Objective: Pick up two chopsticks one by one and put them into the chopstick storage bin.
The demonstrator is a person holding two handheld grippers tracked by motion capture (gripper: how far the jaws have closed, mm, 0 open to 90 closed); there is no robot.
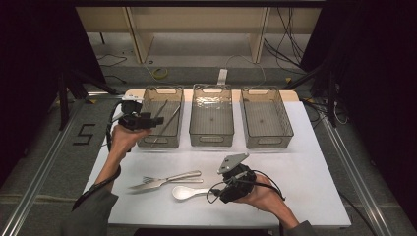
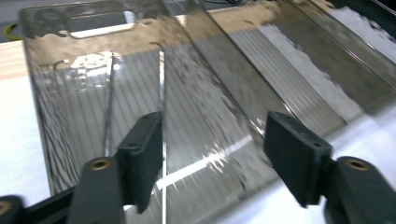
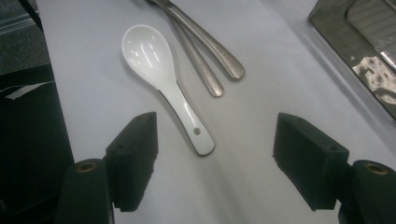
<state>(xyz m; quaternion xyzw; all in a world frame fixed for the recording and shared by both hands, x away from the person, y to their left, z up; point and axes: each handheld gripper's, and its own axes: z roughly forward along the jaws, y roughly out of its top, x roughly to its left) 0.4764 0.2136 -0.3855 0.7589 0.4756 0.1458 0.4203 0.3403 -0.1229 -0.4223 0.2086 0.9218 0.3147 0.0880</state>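
Observation:
My left gripper (image 1: 156, 120) (image 2: 214, 156) hangs open over the left clear bin (image 1: 146, 143) (image 2: 56, 51), nothing between its pads. Two thin metal sticks (image 1: 166, 120) (image 2: 161, 88) lie in that bin. A white ceramic spoon (image 1: 184, 192) (image 3: 161, 70) lies on the white table near the front. My right gripper (image 1: 218, 190) (image 3: 215, 158) stands open just right of the spoon, its jaws on either side of the handle's end without touching it. A metal fork and another steel piece of cutlery (image 1: 164, 181) (image 3: 212, 53) lie side by side just beyond the spoon.
Three clear bins stand in a row at the back: the left one, a middle bin (image 1: 211, 141) and a right bin (image 1: 269, 143), both bare inside. The white table (image 1: 305, 187) has free room at the right front. Cables trail on the floor behind.

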